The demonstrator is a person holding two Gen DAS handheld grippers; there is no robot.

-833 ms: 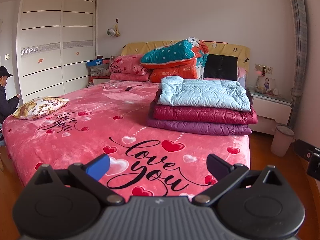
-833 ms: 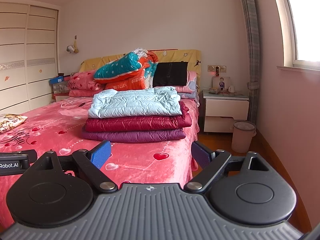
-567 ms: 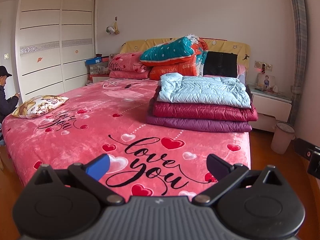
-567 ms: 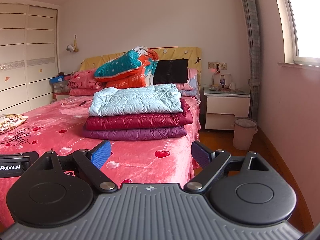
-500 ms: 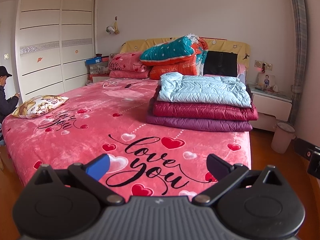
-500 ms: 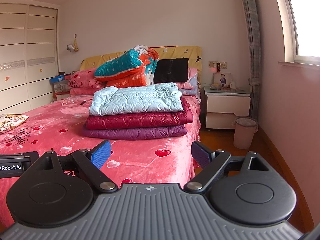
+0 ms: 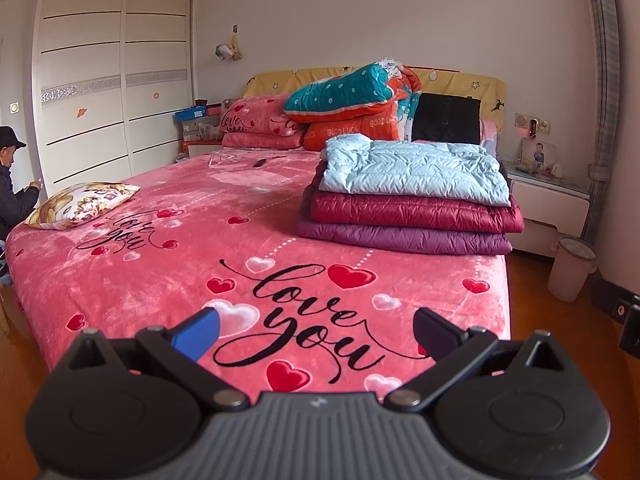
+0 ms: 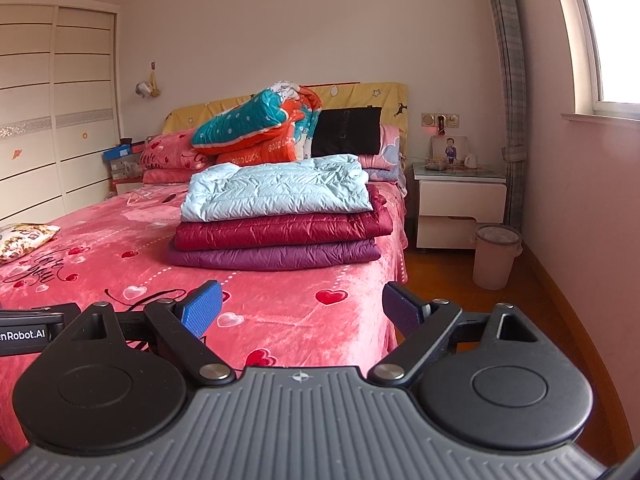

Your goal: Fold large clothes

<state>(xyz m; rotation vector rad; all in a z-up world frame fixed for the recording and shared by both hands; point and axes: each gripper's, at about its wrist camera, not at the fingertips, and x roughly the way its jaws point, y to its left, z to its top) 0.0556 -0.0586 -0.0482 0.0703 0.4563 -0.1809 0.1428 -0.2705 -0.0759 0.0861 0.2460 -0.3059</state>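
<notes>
Three folded puffer jackets lie stacked on the right side of the pink bed (image 7: 160,272): a light blue jacket (image 7: 412,170) on top, a dark red jacket (image 7: 412,212) under it, a purple jacket (image 7: 400,238) at the bottom. In the right wrist view the same pile shows as light blue jacket (image 8: 276,190), dark red jacket (image 8: 280,232) and purple jacket (image 8: 272,258). My left gripper (image 7: 316,330) is open and empty at the foot of the bed. My right gripper (image 8: 300,306) is open and empty too, well short of the pile.
Pillows and a teal-and-orange quilt (image 7: 352,100) are heaped at the headboard. A patterned cushion (image 7: 80,204) lies at the bed's left edge, beside a seated person (image 7: 12,184). A white nightstand (image 8: 460,208) and a bin (image 8: 496,256) stand right of the bed on the wooden floor.
Both views have tilted and drifted slightly, with the jacket pile staying put. Both grippers stay open and empty.
</notes>
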